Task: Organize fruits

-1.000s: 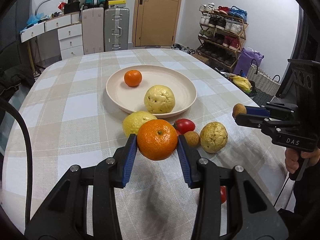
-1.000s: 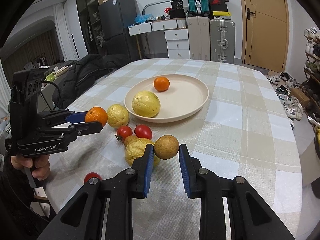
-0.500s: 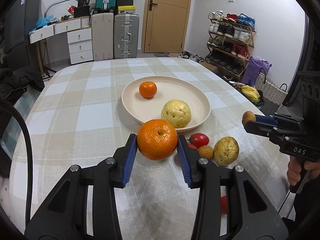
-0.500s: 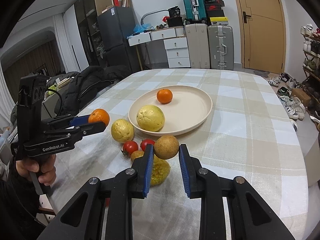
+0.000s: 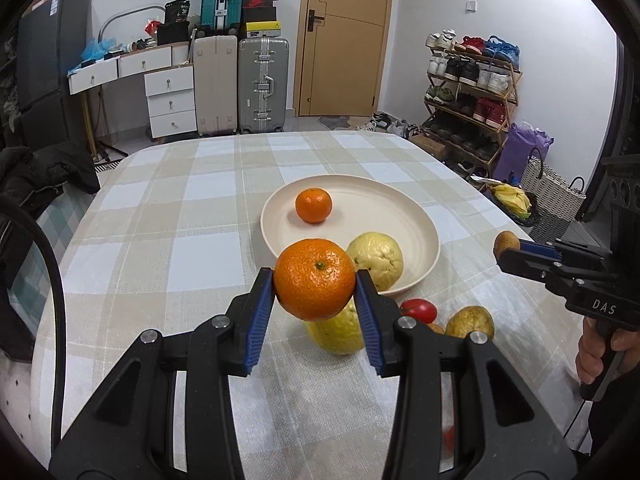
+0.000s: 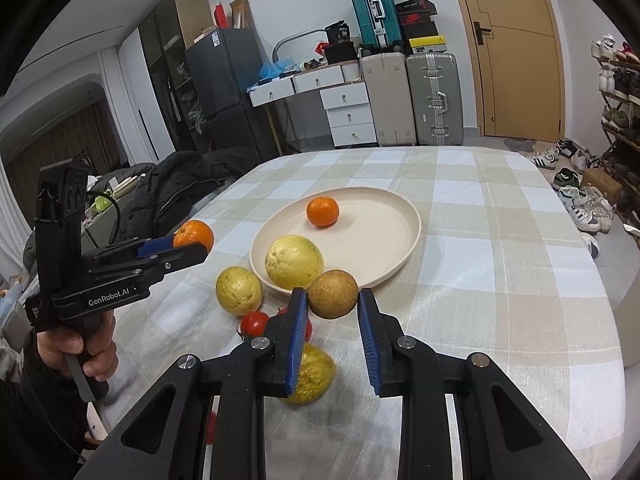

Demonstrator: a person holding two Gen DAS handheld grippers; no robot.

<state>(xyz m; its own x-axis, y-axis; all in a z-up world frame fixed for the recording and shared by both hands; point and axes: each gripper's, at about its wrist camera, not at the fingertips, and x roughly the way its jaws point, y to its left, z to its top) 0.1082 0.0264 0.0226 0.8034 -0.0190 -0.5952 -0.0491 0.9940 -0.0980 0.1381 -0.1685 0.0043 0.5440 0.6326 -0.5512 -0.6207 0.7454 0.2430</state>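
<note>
left gripper (image 5: 315, 280) clamped on orange (image 5: 314, 278) | right gripper (image 6: 333, 295) clamped on brown fruit (image 6: 333, 294) | lower onto bare plate (image 5: 384, 208) before opening, clear of guava (image 5: 376, 258)

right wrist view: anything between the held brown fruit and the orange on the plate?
Bare plate only. The brown fruit in the right gripper faces the orange; the yellow fruit sits left.
</note>
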